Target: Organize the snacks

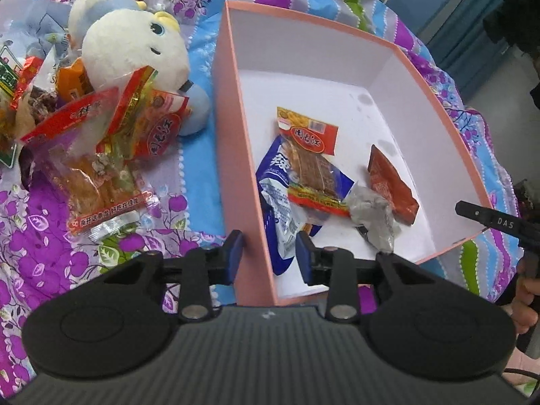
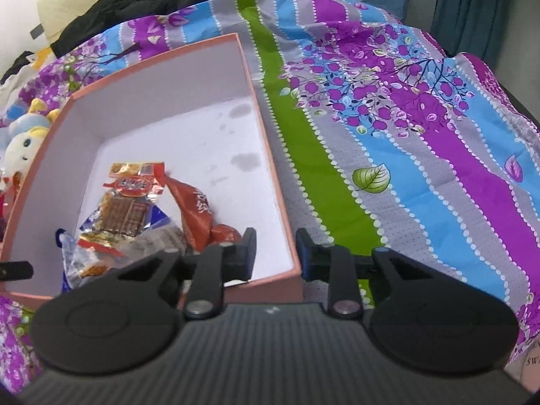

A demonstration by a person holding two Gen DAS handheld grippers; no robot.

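A pink box with a white inside [image 1: 233,141] lies on the bedspread. In it are several snack packets: a red-and-clear one [image 1: 312,162], a blue-and-white one [image 1: 276,199], a brown one [image 1: 391,185] and a crumpled silver one [image 1: 371,212]. My left gripper [image 1: 270,253] is open and straddles the box's left wall. My right gripper [image 2: 275,253] is open and straddles the box's right wall [image 2: 270,155]; its finger [image 1: 486,216] also shows at the box's right edge. A pile of snack packets [image 1: 101,145] lies left of the box.
Two white-and-blue plush toys [image 1: 131,44] sit behind the snack pile. The purple, blue and green floral bedspread [image 2: 405,135] stretches right of the box. Dark clothing [image 2: 135,10] lies at the far side of the bed.
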